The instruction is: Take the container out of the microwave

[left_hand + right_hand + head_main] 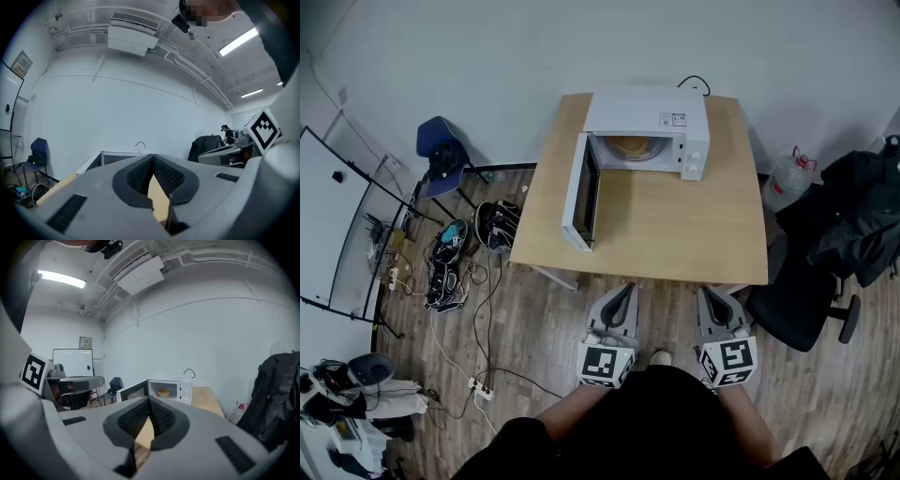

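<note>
A white microwave (pixel 649 131) stands at the far end of a wooden table (pixel 675 225), its door (pixel 581 192) swung open to the left. Inside it sits a tan container (pixel 628 146), also seen through the opening as the container (pixel 163 392) in the right gripper view. Both grippers hang side by side below the table's near edge, well short of the microwave. My left gripper (pixel 620 298) is shut with nothing in it. My right gripper (pixel 716 302) is shut too and holds nothing.
A black office chair (pixel 811 300) with dark clothing stands right of the table, next to a water jug (pixel 788 178). Left of the table are a blue chair (pixel 441 150), shoes, bags and cables on the wooden floor. A whiteboard (pixel 337 225) stands far left.
</note>
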`<state>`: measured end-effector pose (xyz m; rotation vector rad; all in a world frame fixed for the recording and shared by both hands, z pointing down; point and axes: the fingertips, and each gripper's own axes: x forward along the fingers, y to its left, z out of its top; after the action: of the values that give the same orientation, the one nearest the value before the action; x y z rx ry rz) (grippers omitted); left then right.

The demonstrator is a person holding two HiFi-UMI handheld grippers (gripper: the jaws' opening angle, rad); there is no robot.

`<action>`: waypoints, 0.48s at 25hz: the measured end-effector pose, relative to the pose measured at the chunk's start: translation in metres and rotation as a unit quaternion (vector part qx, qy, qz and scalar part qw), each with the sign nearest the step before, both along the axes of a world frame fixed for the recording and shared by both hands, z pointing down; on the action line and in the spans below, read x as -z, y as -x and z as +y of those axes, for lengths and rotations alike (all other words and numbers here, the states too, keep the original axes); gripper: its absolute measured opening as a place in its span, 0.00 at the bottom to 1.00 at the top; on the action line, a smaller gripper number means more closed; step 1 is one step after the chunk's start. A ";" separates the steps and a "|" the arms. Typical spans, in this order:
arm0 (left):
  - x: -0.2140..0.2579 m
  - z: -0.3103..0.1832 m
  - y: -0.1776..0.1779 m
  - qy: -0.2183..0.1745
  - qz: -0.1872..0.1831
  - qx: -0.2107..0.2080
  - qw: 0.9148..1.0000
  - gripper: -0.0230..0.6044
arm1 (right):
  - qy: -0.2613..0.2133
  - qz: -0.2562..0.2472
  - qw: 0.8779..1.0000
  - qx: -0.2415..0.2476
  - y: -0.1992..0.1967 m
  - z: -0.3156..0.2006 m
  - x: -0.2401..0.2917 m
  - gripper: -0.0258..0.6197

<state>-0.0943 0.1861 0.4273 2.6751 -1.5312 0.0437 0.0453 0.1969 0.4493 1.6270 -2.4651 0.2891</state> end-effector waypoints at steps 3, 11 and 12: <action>-0.001 -0.001 -0.014 -0.003 0.001 0.002 1.000 0.06 | 0.001 0.022 1.000 0.000 -0.011 -0.001 -0.004 0.13; -0.011 -0.006 -0.022 0.004 -0.013 0.007 1.000 0.06 | 0.014 0.021 1.000 0.004 -0.024 0.000 -0.020 0.13; -0.014 -0.008 -0.024 0.007 -0.014 0.004 1.000 0.06 | 0.016 0.017 1.000 0.001 -0.027 -0.001 -0.022 0.13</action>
<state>-0.0705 0.1779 0.4410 2.6691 -1.5433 0.0916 0.0719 0.1961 0.4710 1.6034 -2.4234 0.2972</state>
